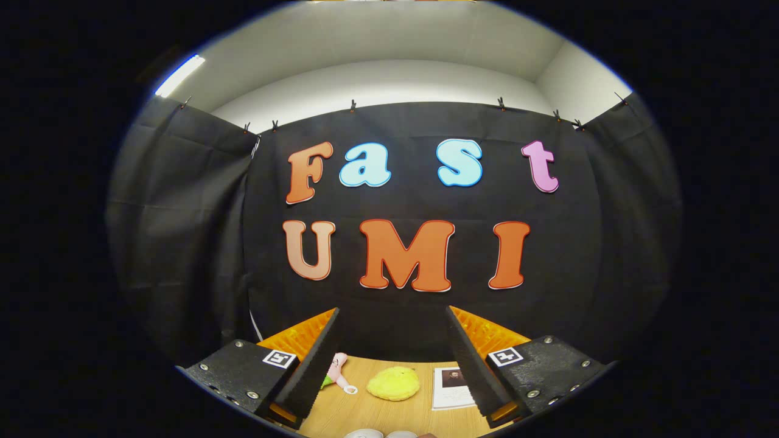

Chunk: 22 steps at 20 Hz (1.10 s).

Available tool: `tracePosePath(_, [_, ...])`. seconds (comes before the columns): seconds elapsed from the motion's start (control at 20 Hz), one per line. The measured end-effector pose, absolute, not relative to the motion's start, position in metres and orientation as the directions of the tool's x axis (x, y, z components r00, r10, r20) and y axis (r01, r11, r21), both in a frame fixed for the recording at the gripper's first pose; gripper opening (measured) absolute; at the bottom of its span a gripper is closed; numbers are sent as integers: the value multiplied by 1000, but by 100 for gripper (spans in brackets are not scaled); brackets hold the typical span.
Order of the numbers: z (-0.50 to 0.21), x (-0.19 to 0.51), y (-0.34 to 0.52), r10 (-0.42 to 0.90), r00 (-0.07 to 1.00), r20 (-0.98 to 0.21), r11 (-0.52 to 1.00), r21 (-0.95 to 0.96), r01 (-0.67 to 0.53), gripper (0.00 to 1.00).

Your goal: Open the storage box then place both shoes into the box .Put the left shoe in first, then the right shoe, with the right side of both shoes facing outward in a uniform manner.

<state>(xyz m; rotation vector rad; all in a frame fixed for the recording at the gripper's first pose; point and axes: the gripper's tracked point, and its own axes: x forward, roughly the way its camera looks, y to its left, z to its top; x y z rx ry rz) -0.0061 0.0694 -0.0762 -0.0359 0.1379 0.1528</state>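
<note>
Black-and-orange tool [392, 359] held high, fingers wide apart, holding nothing. Below lies a wooden table [365, 413] with a fluffy yellow toy [394, 383]. Task apparently not begun.

Recording booth: black cloth wall [182, 243] clipped up, wooden table [365, 413].

Black cloth [182, 243] is hanging on small clips [352, 106] as the booth's wall, a pale ceiling [377, 48] is showing above (one strip light [178, 75] is glowing), and a wooden table [377, 413] is lying below.
</note>
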Motion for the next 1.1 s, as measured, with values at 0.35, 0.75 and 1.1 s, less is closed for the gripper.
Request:
tracePosePath(0.35, [-201,-39,142,404,840,-362,914,192,-357,99])
tracePosePath(0.75, [-371,-122,226,672,385,-632,740,573,-351,98])
tracePosePath(1.1, [-445,-168,261,755,152,-637,654,719,-233,97])
